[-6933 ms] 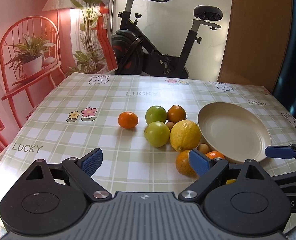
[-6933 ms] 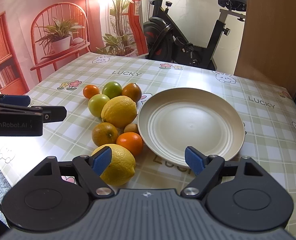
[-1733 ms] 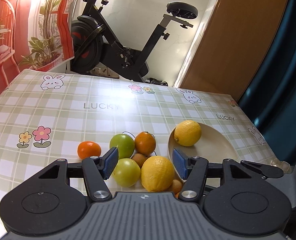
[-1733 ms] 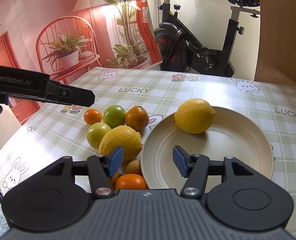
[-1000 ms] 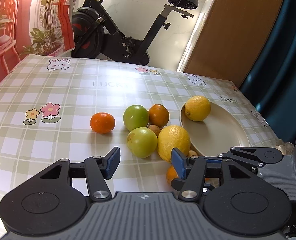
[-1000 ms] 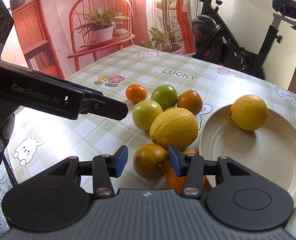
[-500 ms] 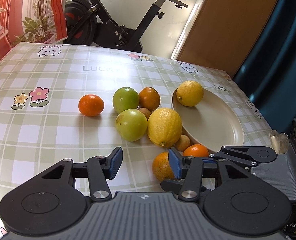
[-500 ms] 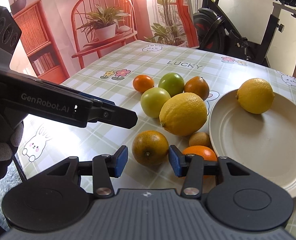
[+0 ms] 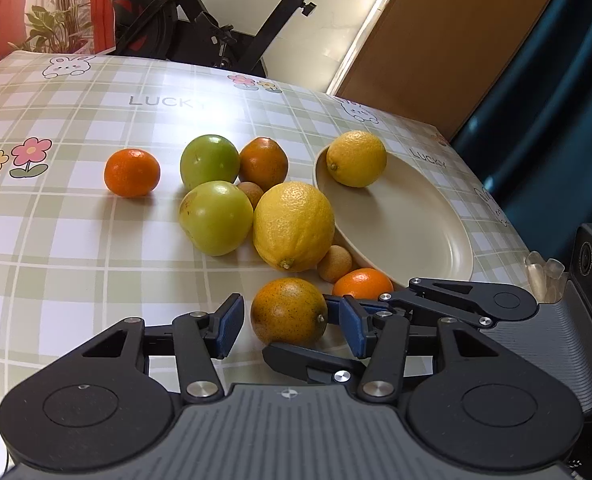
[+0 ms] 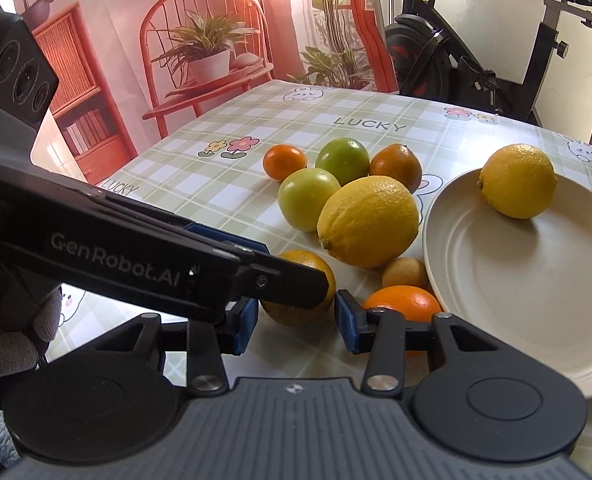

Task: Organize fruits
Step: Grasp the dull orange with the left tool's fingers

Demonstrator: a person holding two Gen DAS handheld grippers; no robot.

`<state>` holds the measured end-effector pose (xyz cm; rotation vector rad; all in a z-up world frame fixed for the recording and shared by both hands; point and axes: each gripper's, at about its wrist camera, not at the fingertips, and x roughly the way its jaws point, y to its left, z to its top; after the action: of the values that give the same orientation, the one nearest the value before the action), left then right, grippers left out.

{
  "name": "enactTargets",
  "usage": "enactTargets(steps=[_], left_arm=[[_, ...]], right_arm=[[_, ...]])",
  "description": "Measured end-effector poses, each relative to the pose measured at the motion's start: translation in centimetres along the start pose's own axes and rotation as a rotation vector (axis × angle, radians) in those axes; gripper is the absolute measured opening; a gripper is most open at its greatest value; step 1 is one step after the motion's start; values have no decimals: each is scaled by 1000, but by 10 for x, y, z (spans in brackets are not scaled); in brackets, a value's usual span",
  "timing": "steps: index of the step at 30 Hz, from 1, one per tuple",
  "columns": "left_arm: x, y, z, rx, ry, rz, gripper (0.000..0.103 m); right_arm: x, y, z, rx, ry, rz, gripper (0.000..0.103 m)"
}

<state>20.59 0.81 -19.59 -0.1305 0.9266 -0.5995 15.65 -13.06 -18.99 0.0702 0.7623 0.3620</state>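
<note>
A cream plate (image 9: 416, 232) (image 10: 516, 280) holds one lemon (image 9: 356, 159) (image 10: 518, 180). Beside it on the table lie a big lemon (image 9: 294, 226) (image 10: 370, 220), two green fruits (image 9: 216, 218), several oranges and two small brown fruits. My left gripper (image 9: 292, 325) is open, its blue pads on either side of a speckled orange (image 9: 289, 312) (image 10: 320, 270) without gripping it. My right gripper (image 10: 296, 324) is open too, just before the same orange. The left gripper's finger (image 10: 256, 276) crosses the right wrist view and hides part of that orange. The right gripper's fingers (image 9: 448, 300) show beside the plate.
The checked tablecloth (image 9: 96, 240) covers the table. An orange (image 9: 362, 282) (image 10: 402, 300) lies against the plate's near rim. An exercise bike (image 9: 216, 32) stands behind the table, with a wooden panel (image 9: 436, 40) and a dark curtain (image 9: 556, 100) to the right.
Both grippers have moved forward and down toward the speckled orange. It now lies between the left gripper's pads, and the left finger crosses in front of the right gripper.
</note>
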Motion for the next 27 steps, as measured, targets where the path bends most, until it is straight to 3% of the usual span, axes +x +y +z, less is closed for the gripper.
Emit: enactTargets(steps=[4,27], left_arm=[[2,2,-6,-15,-10,3,46],[-9,-12,-7,31,-43,33,46]], right_arm=[[0,-1,-1,5,-11,5,45],[-3,-1,-3,13,-24,16,45]])
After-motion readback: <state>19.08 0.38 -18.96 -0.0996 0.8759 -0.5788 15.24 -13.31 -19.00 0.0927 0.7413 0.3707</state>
